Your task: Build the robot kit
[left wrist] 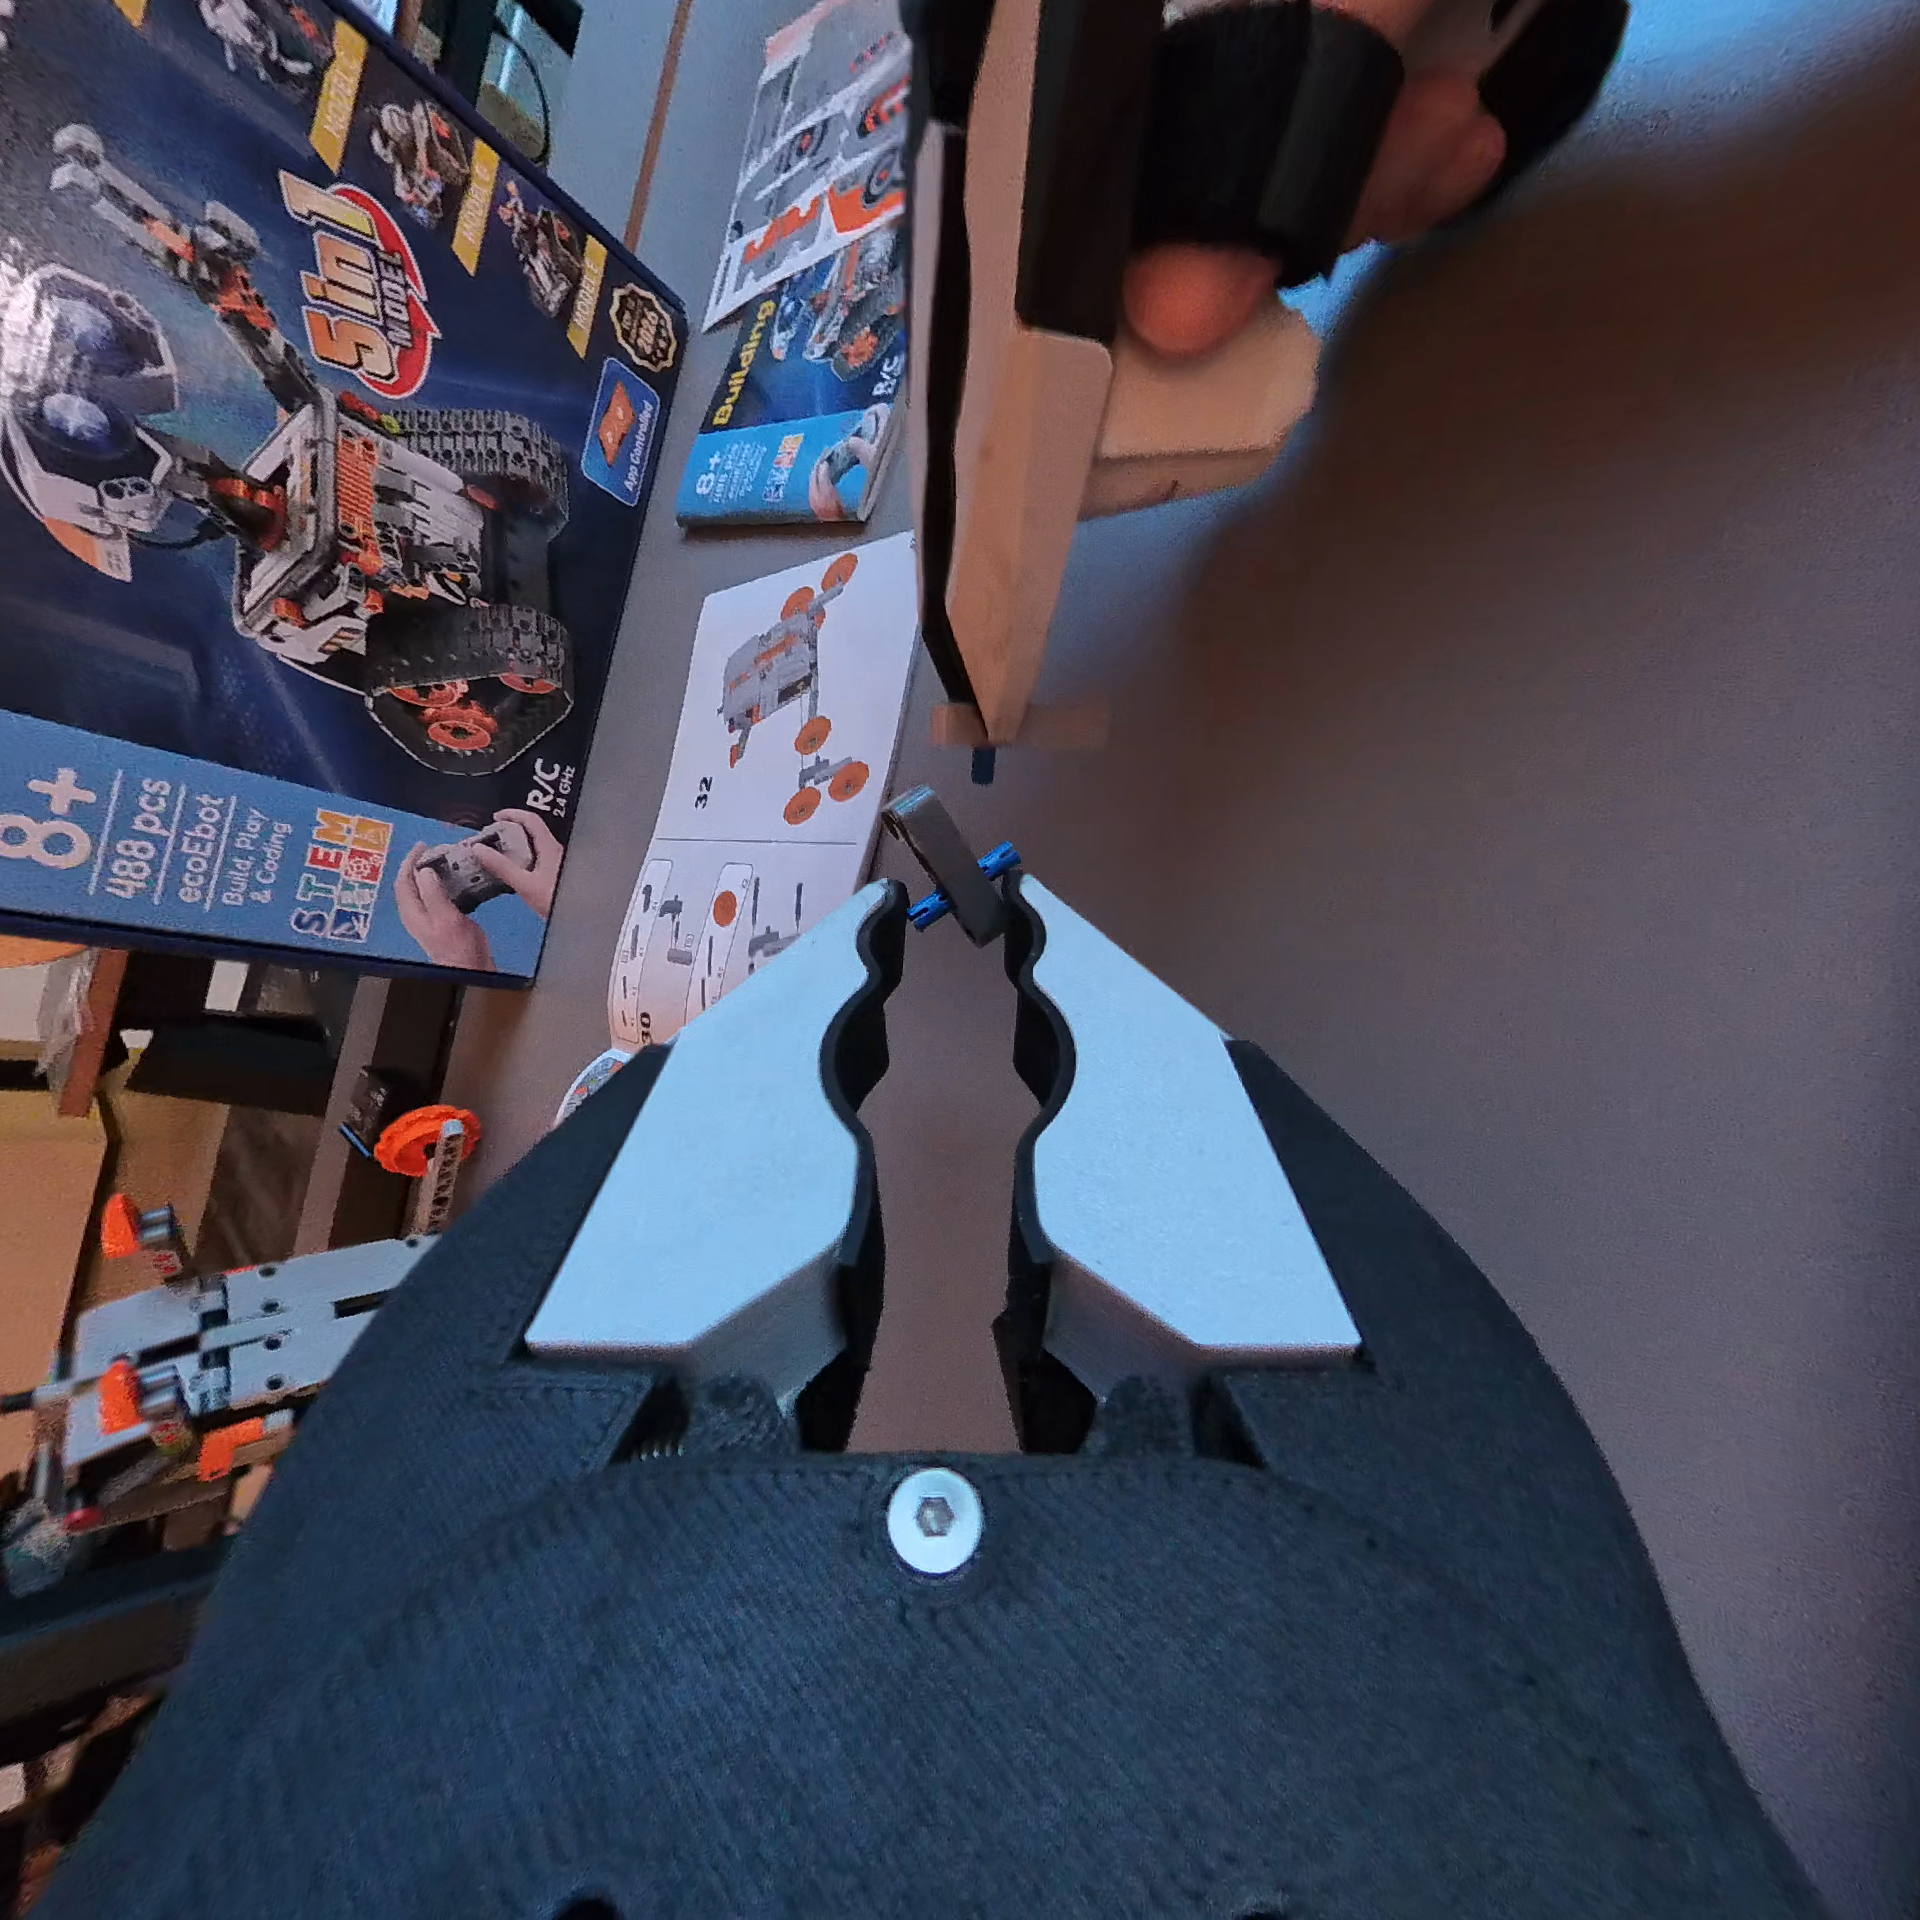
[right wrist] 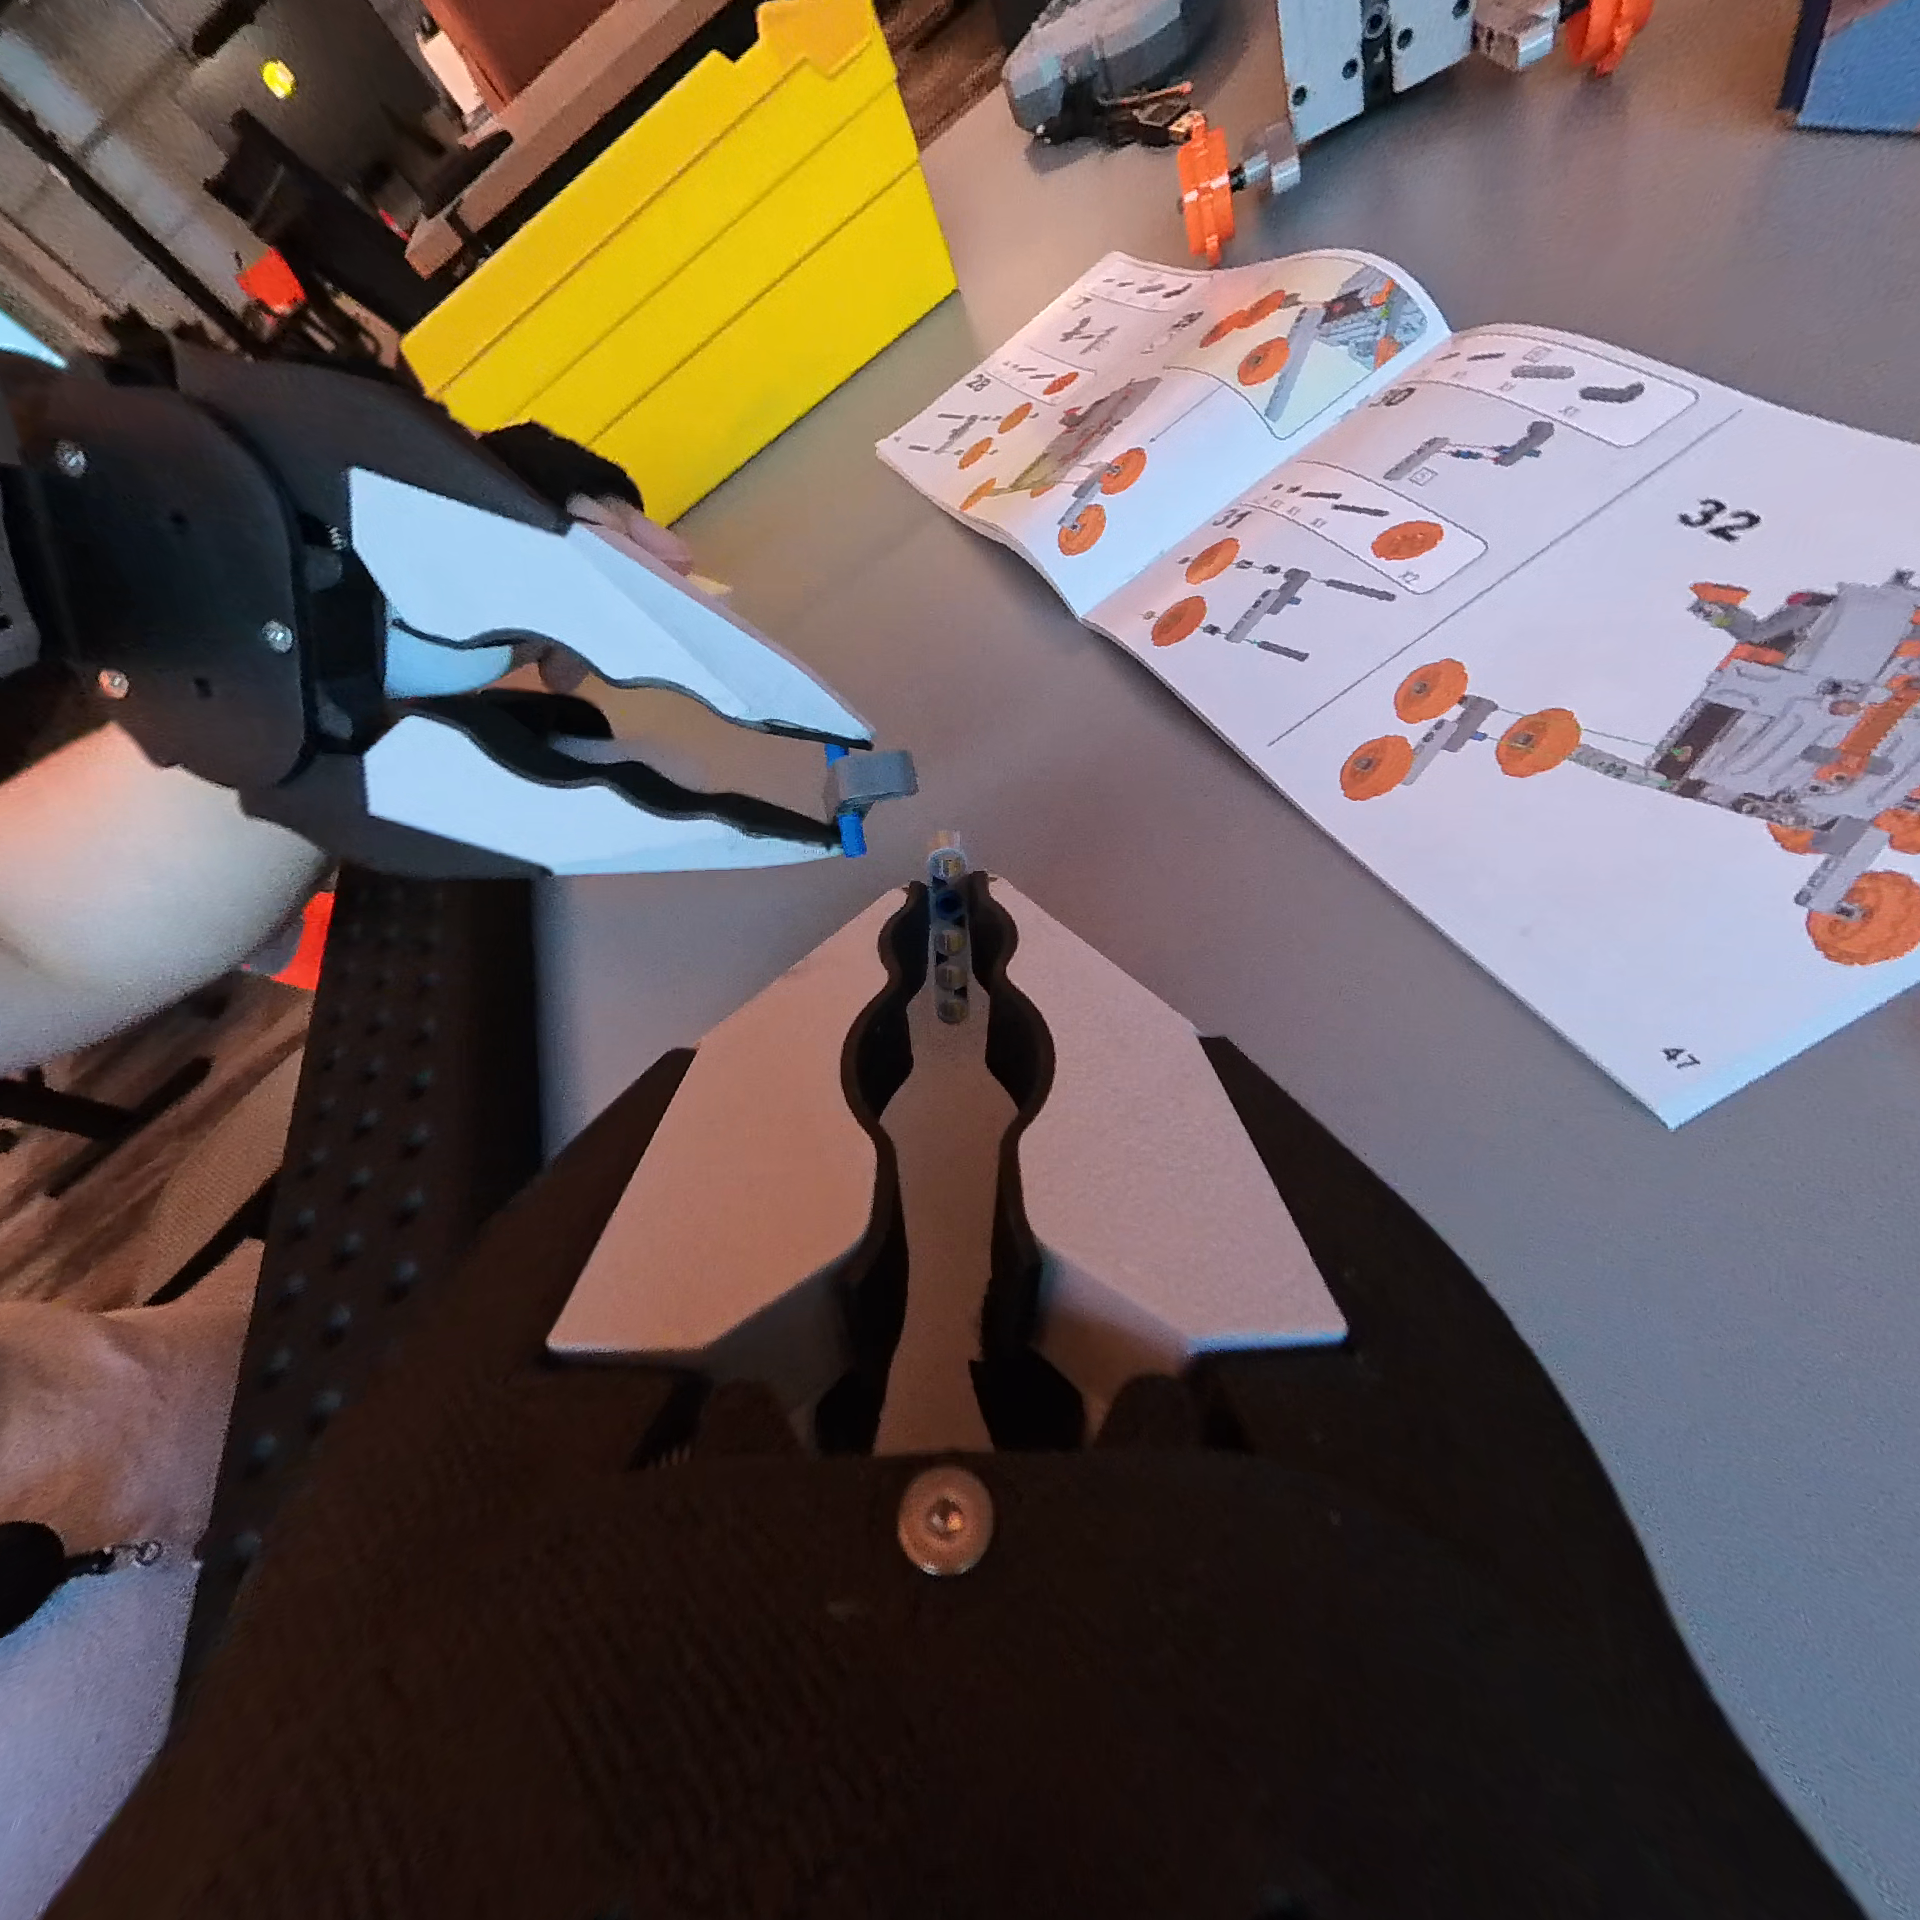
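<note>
My left gripper (left wrist: 956, 899) is shut on a blue pin that runs through a short grey beam (left wrist: 951, 868); it holds them above the grey table (left wrist: 1455, 935). The same gripper (right wrist: 847, 795) and grey beam (right wrist: 878, 779) show at the left of the right wrist view. My right gripper (right wrist: 948, 904) is shut on a thin grey holed beam (right wrist: 948, 956) that stands on edge between its tips, a tan pin at its far end. The two held parts sit close, a small gap apart. In the left wrist view the right gripper (left wrist: 982, 727) comes down from above, its tips just over the grey beam.
An open instruction booklet (right wrist: 1507, 582) lies to the right. A yellow bin (right wrist: 707, 270) stands at the back left. A half-built grey and orange model (right wrist: 1351, 73) sits at the far edge. A blue toy box (left wrist: 281, 499) and more booklets (left wrist: 800, 416) lie nearby. Left and right tips are no more than a few centimetres apart.
</note>
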